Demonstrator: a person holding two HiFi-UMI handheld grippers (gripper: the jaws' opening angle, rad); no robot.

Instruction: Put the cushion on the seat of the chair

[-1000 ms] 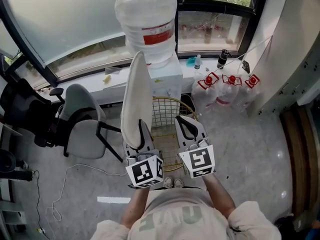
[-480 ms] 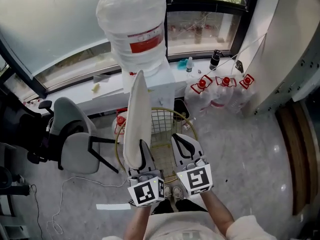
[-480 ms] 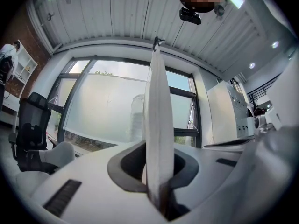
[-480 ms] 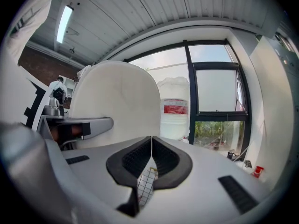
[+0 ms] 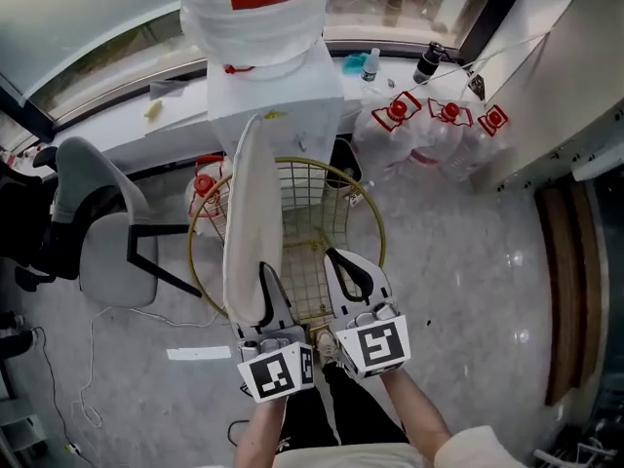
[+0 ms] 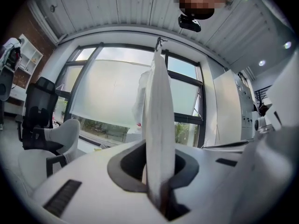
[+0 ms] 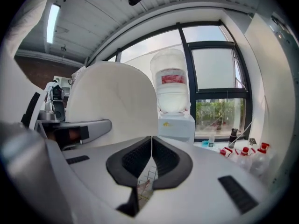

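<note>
**Upright cushion (image 5: 249,222) over wire chair (image 5: 310,203)**

The white cushion stands on edge above the gold wire chair, its lower edge clamped in the left gripper (image 5: 265,286). The right gripper (image 5: 349,269) alongside is closed on nothing

Bright daylight, fisheye edges, slight blur

Water dispenser (image 5: 278,91) beside water jugs (image 5: 444,142)
</note>
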